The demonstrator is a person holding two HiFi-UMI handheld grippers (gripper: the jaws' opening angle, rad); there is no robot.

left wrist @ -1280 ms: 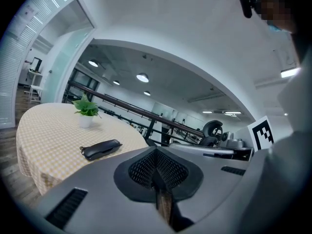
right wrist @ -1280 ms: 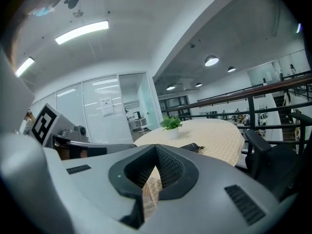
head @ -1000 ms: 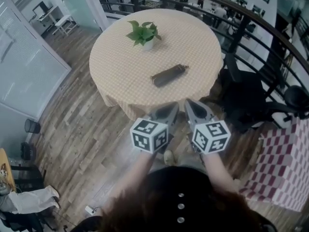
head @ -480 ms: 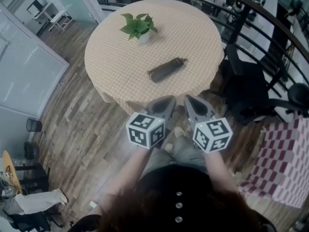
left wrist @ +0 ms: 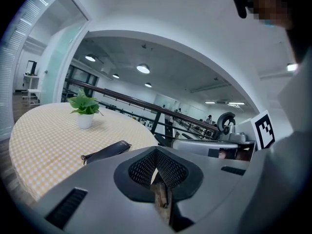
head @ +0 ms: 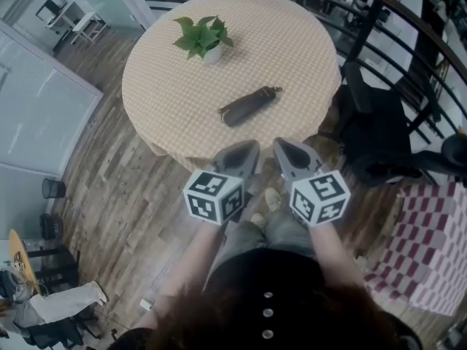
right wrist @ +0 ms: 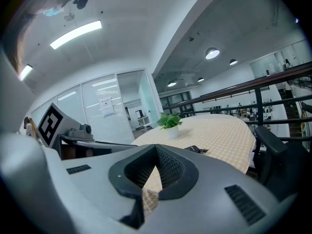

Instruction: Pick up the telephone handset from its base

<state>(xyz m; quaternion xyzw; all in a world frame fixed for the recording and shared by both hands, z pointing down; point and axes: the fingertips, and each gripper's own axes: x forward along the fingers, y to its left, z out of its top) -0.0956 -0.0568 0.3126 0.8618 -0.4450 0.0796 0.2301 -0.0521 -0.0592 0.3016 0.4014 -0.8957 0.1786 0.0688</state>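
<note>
A dark, elongated handset (head: 246, 106) with a short cord at its right end lies flat on the round table's checked cloth (head: 168, 86); I see no base under it. It also shows in the left gripper view as the handset (left wrist: 105, 151) and small in the right gripper view as the handset (right wrist: 197, 149). My left gripper (head: 246, 152) and right gripper (head: 286, 149) hang side by side over the floor at the table's near edge, short of the handset. Both are shut and hold nothing. The left gripper (left wrist: 157, 155) and right gripper (right wrist: 155, 155) point toward the table.
A potted green plant (head: 203, 39) stands at the far left of the table. A black railing (head: 379, 13) curves behind it, and a dark office chair (head: 379, 130) sits at the right. A red-and-white checked cloth (head: 430, 246) lies lower right. Glass partitions stand at the left.
The person has stepped toward the table, and both grippers have come a little closer to its near edge. The jaws stay shut. The handset has not moved.
</note>
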